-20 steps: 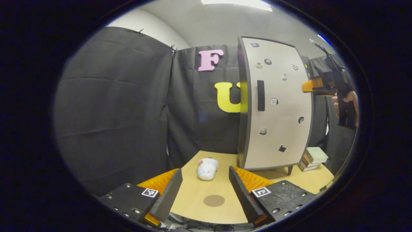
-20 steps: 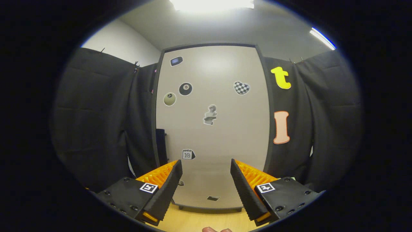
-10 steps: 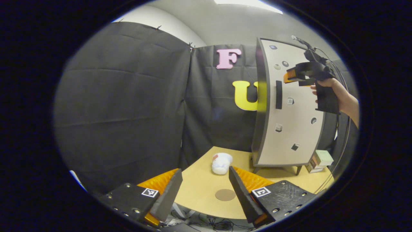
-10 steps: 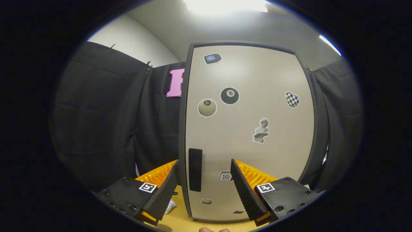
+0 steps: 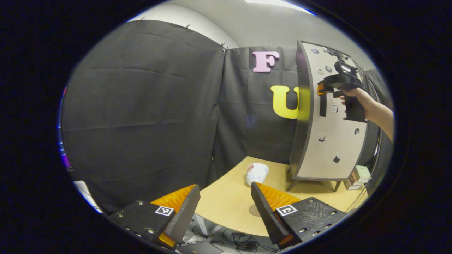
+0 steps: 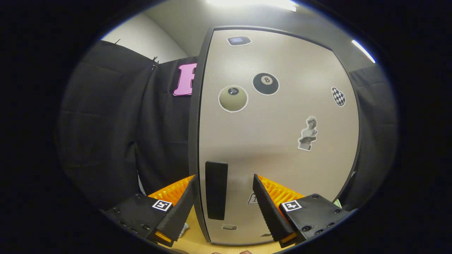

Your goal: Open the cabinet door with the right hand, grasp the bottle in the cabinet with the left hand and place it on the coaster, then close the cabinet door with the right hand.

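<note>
My right gripper (image 6: 224,201) was wide open and held nothing, its fingers spread to either side of the dark vertical handle (image 6: 216,189) on the closed cabinet door (image 6: 279,141) straight ahead of it. My left gripper (image 5: 224,208) was also wide open and empty, hanging over the near edge of the table (image 5: 226,201). The round coaster (image 5: 253,210) lay just beyond its right finger, and a white bottle-like object (image 5: 257,173) lay on its side farther ahead, short of the cabinet.
</note>
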